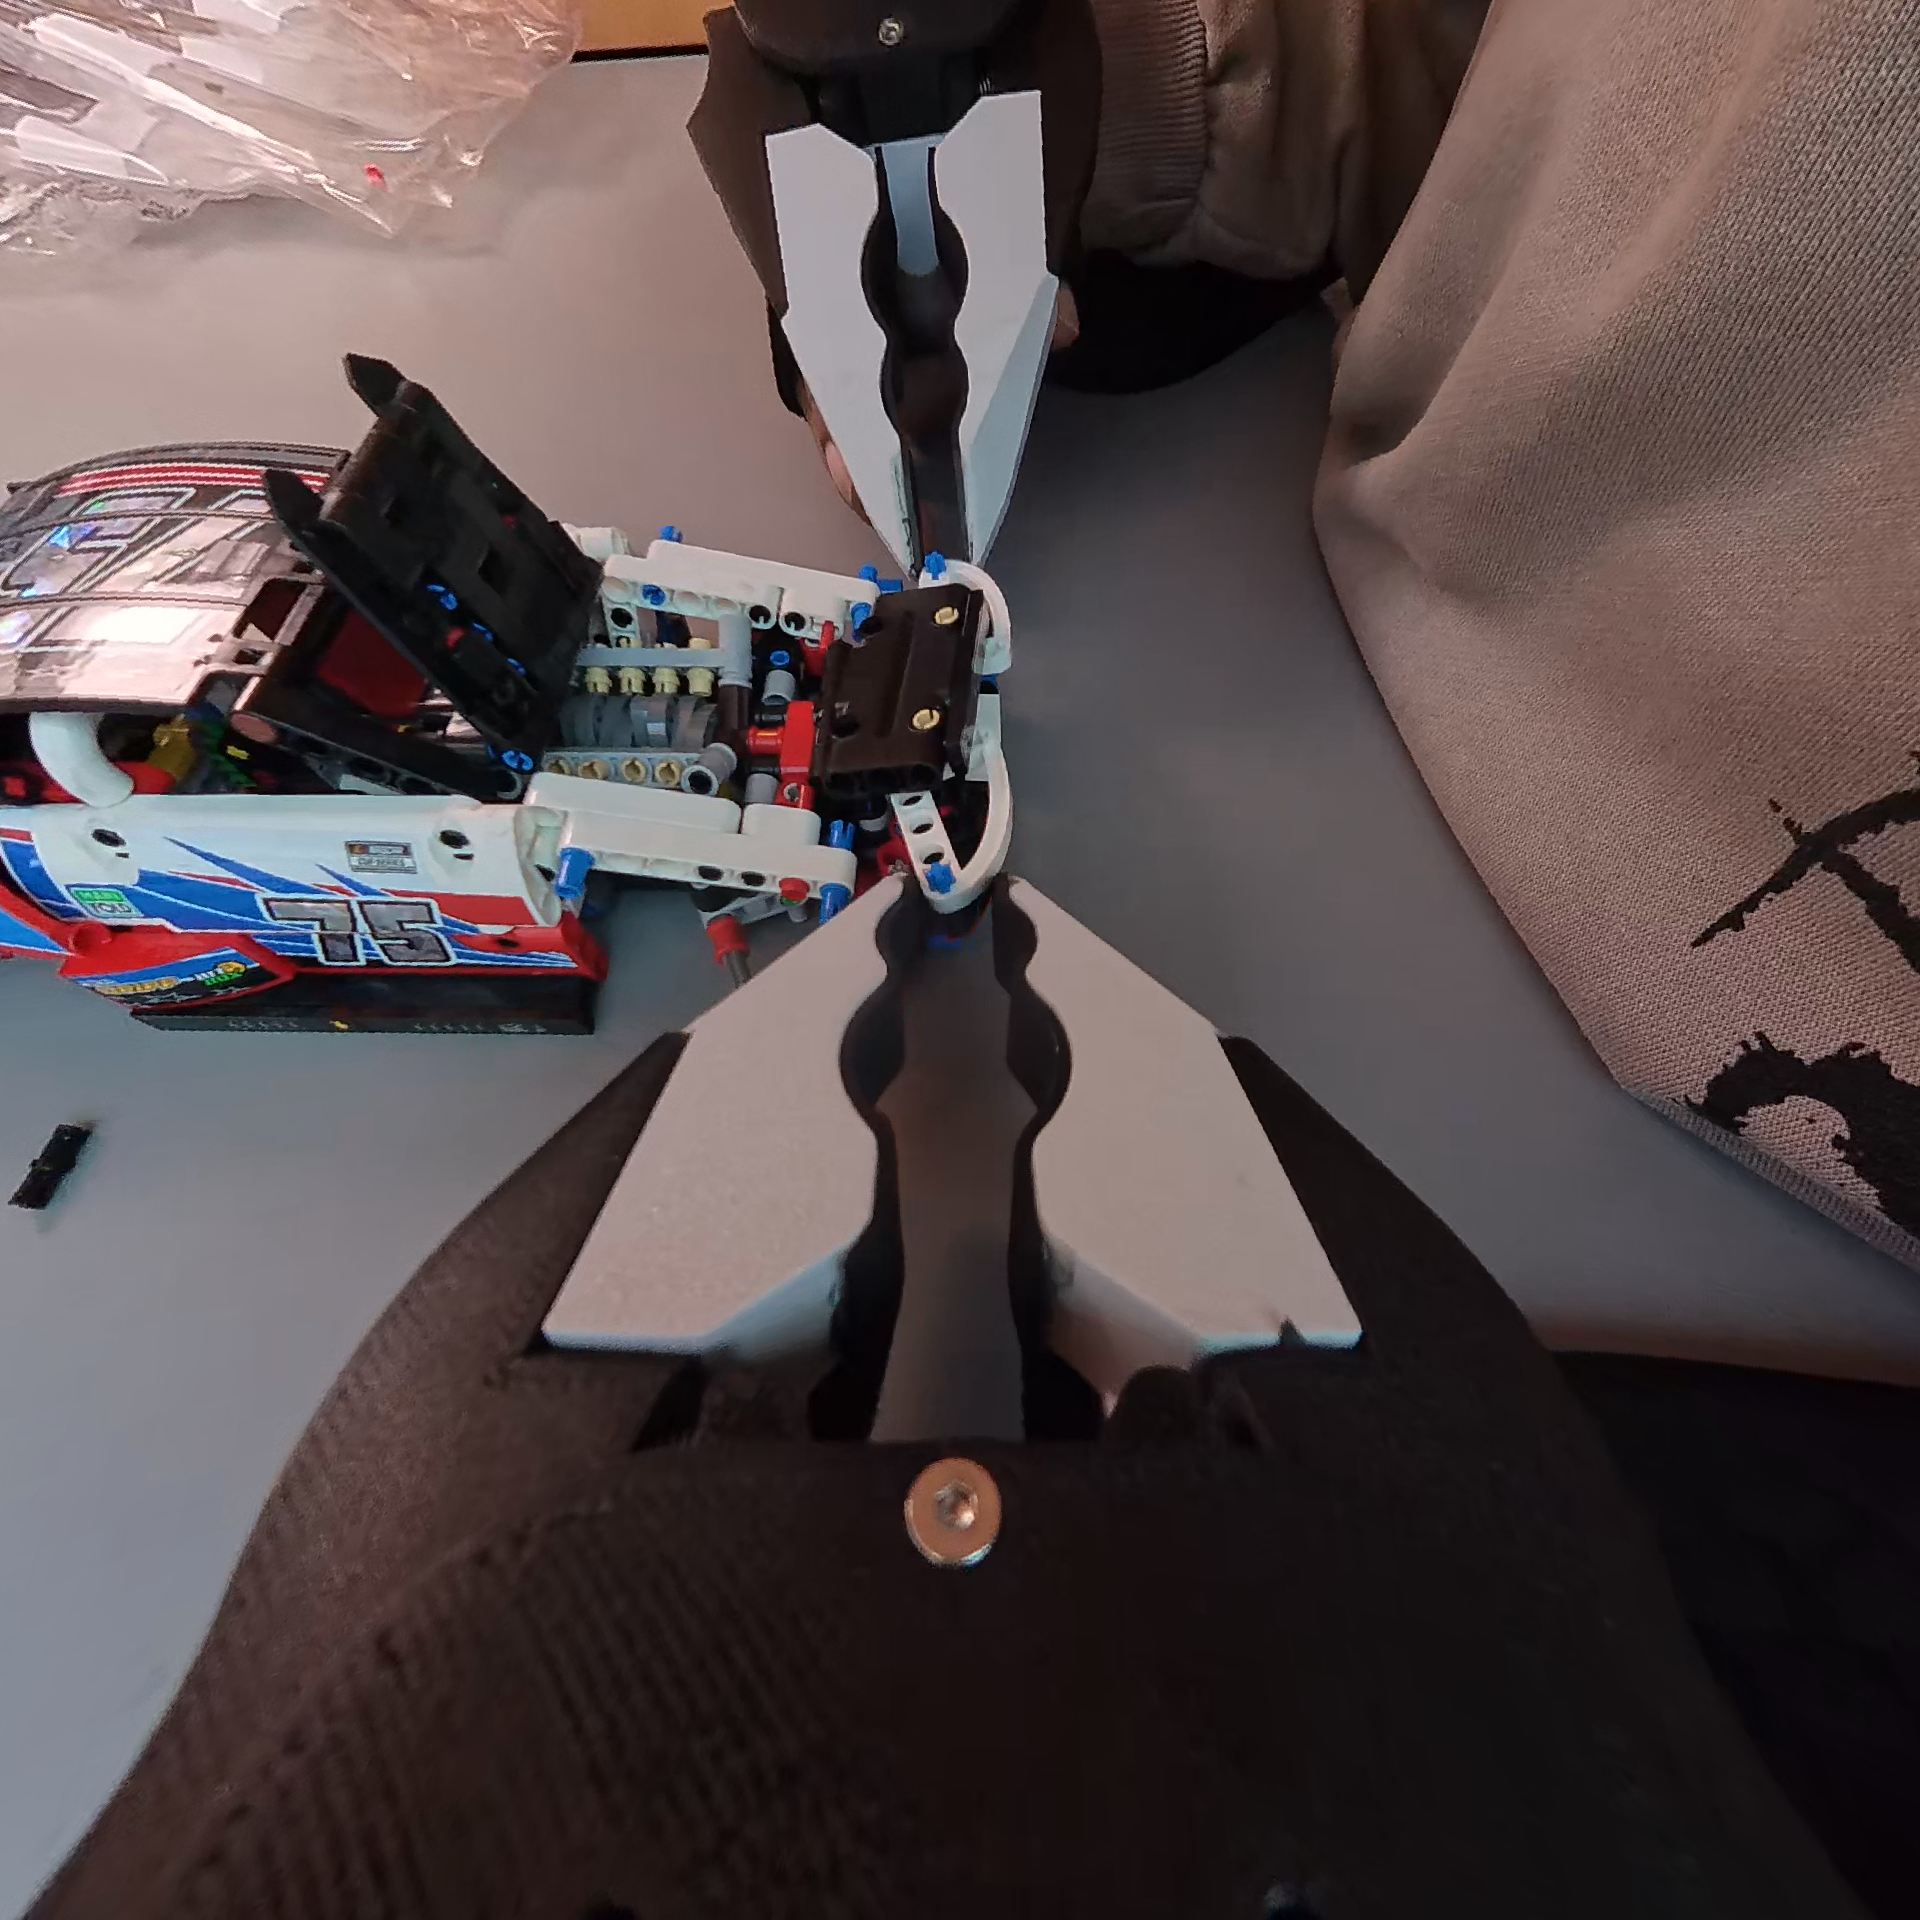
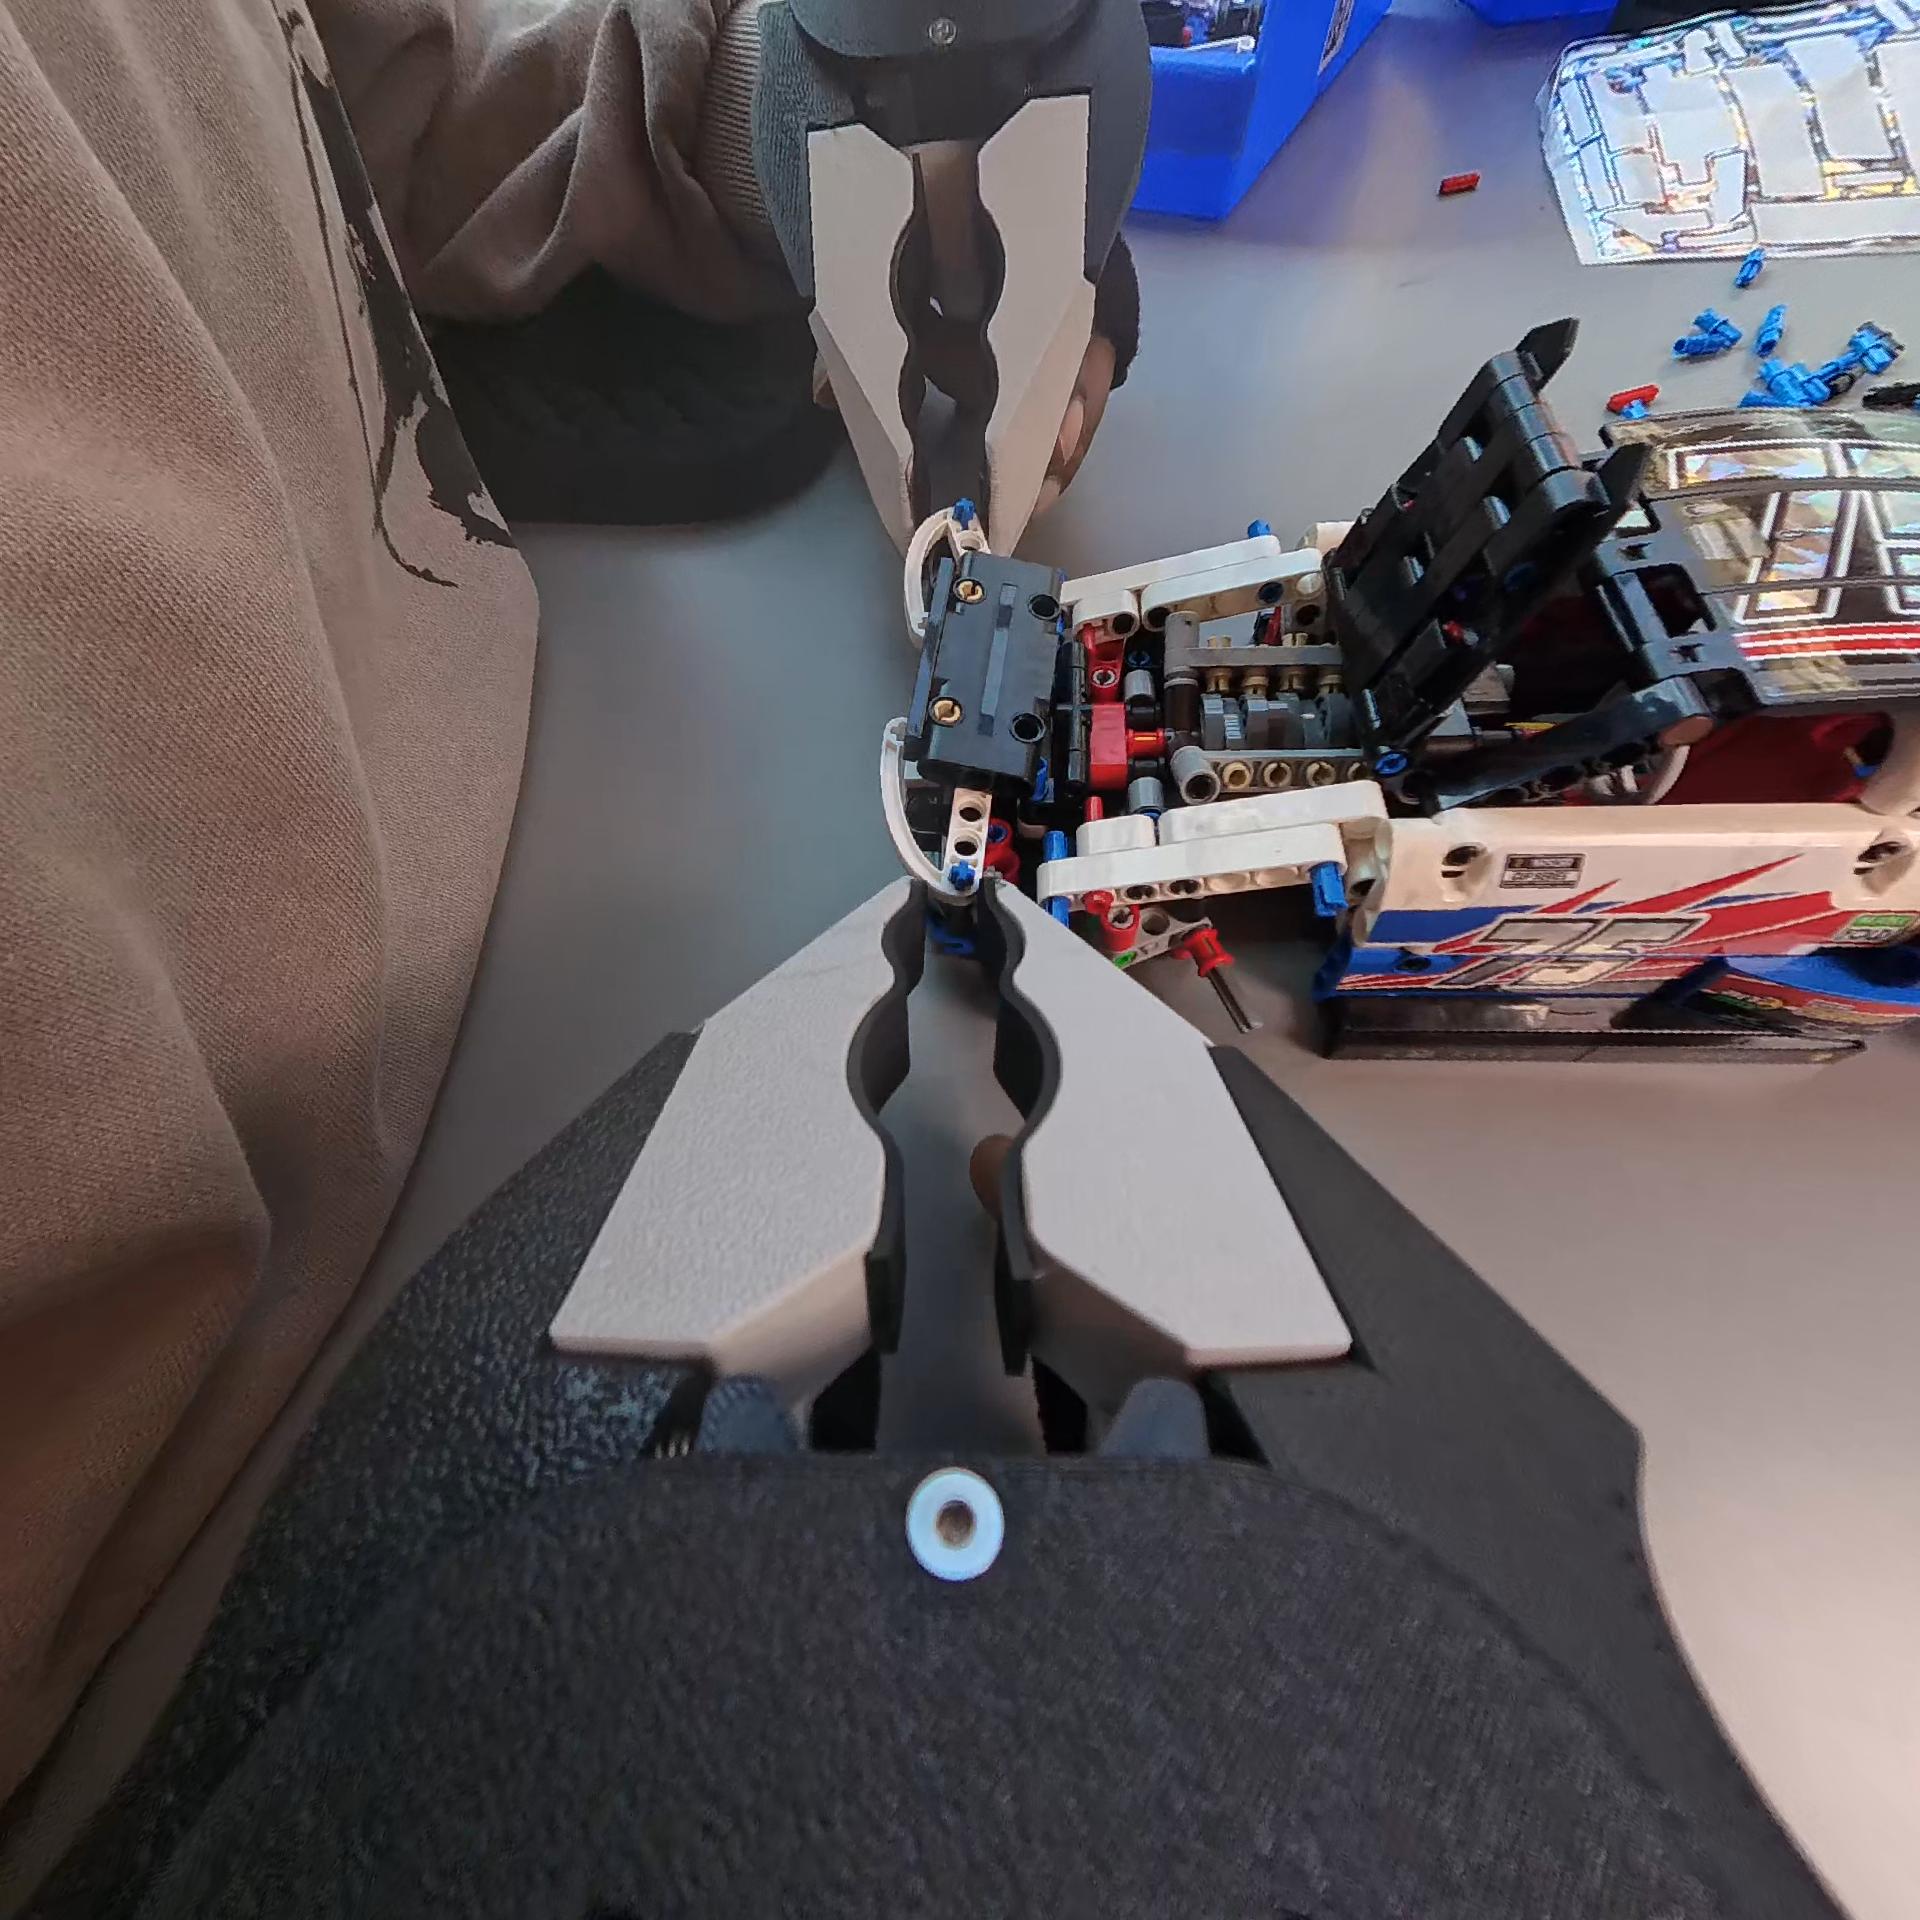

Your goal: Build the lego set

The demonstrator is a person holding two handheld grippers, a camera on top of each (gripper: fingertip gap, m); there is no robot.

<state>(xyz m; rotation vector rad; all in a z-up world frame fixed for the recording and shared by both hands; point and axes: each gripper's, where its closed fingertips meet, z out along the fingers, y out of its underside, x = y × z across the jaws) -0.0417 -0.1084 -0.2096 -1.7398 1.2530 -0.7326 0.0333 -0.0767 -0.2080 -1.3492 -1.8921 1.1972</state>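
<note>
The lego race car [image 1: 312, 883] lies on the grey table, with white, blue and red sides and its black hood [image 1: 447, 561] tilted up. It also shows in the right wrist view [image 2: 1558, 904]. At its open front end sit a black block [image 1: 904, 686] and two thin white curved beams [image 1: 1000, 821]. My left gripper [image 1: 951, 902] is shut on the end of one curved beam, by a blue pin. My right gripper [image 2: 954, 896] is shut on the end of the other curved beam [image 2: 891, 800]. The two grippers face each other across the car's front, the right one [image 1: 933, 566] from the far side.
A person's beige sweater [image 1: 1662, 520] lies close beside the car's front. Clear plastic bags [image 1: 208, 104] and a small black piece [image 1: 50, 1164] lie on the table. A blue bin [image 2: 1247, 104], a printed sheet [image 2: 1745, 125] and loose blue pins [image 2: 1787, 364] lie beyond the car. The gap from one gripper's tips to the other's is roughly 9 cm.
</note>
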